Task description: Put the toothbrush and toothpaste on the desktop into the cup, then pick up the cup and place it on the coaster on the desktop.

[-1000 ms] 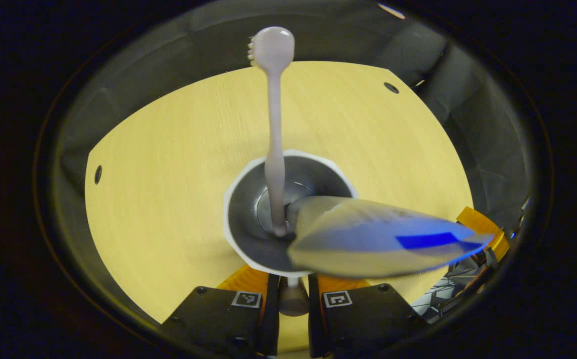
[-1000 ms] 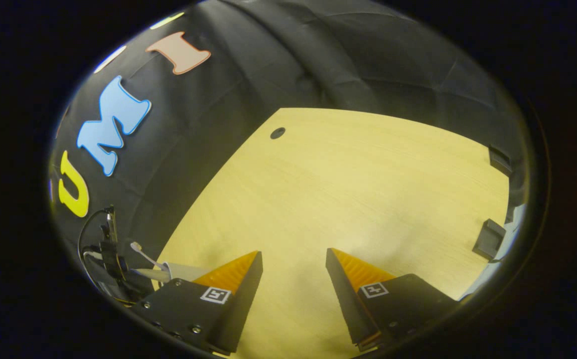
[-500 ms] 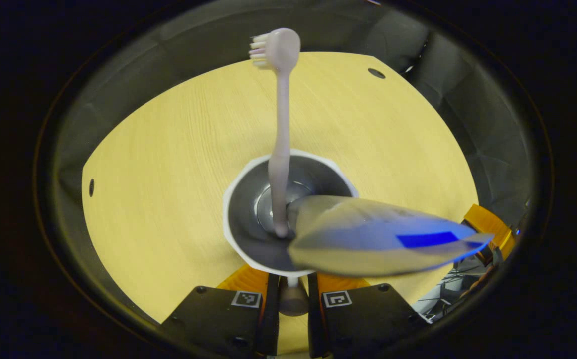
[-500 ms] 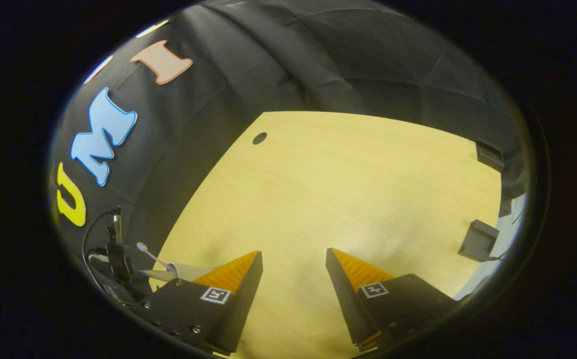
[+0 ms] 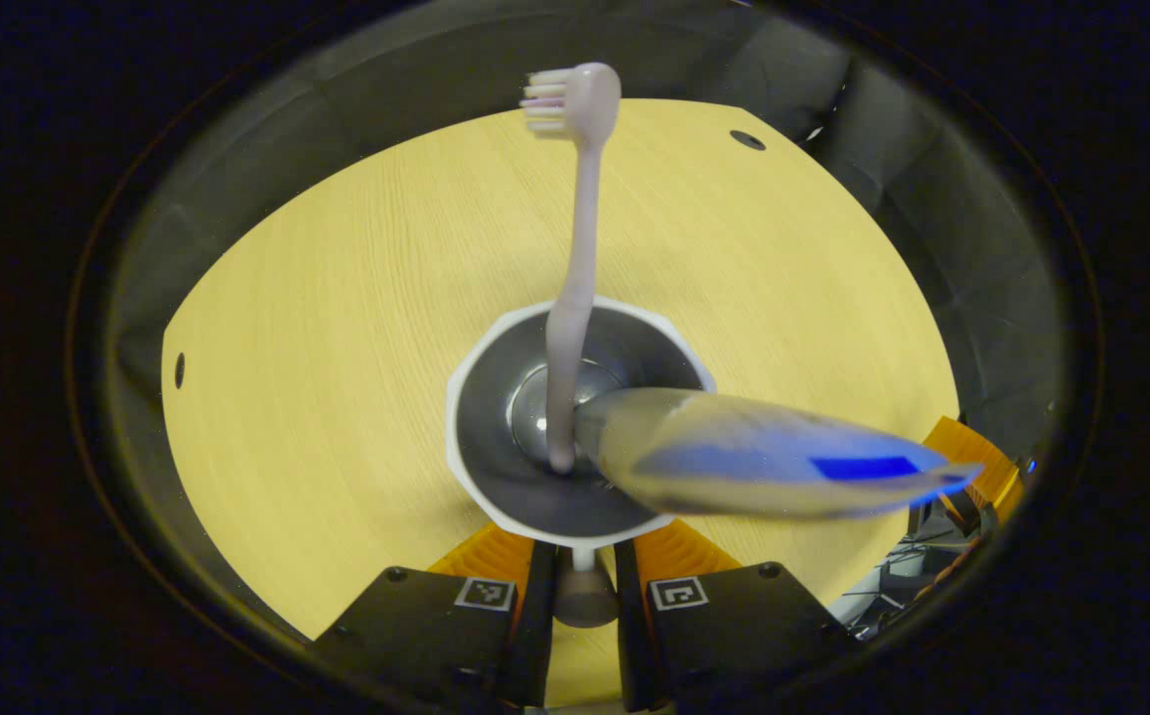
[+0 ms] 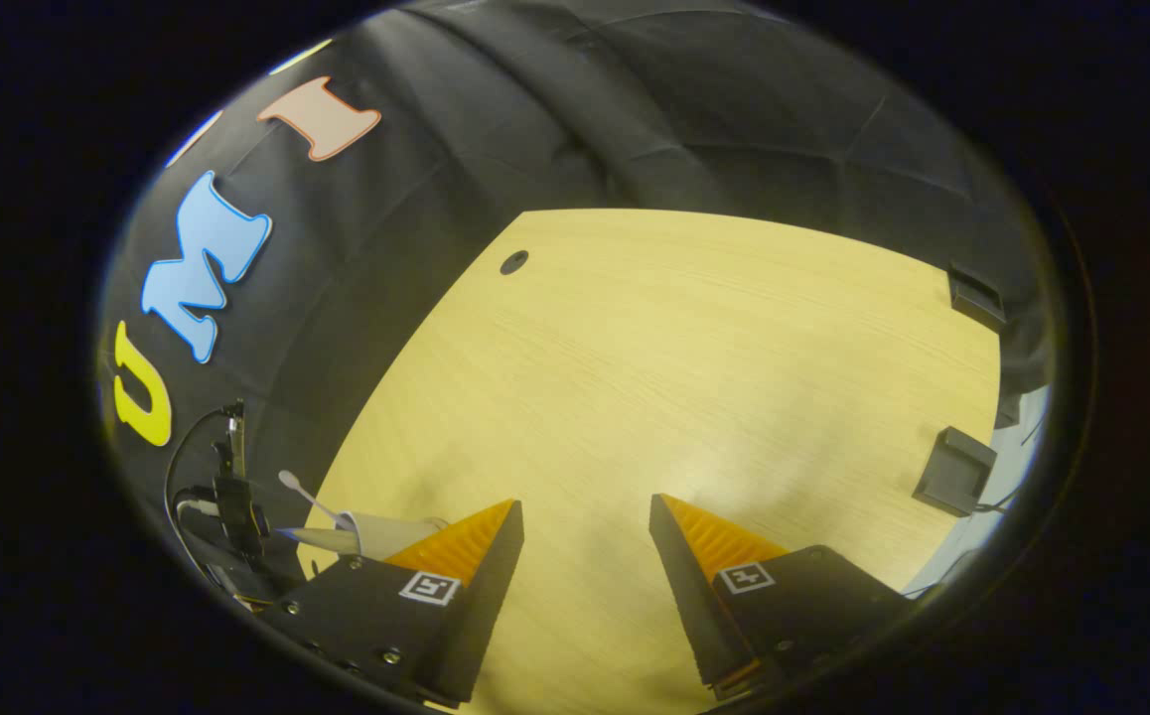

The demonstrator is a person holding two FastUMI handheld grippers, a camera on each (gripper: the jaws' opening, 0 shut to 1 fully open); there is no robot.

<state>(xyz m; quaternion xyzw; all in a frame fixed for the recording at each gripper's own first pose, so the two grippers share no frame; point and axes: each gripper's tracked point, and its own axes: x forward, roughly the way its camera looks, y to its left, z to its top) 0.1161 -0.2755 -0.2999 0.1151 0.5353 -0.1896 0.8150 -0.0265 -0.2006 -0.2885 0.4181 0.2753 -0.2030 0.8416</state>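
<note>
From where I am standing, the left gripper is clamping its two fingers together on the near rim of the white-rimmed cup with a dark, shiny inside, which is sitting at the centre of the left gripper view, over the pale yellow wooden desktop. A pale lilac toothbrush is standing in the cup, its bristled head pointing toward twelve o'clock, and a soft grey-and-blue toothpaste tube is leaning out of the cup toward three o'clock. The right gripper is hovering above bare desktop with its fingers spread well apart, gripping nothing; in the right gripper view the cup is peeking out at about eight o'clock.
</note>
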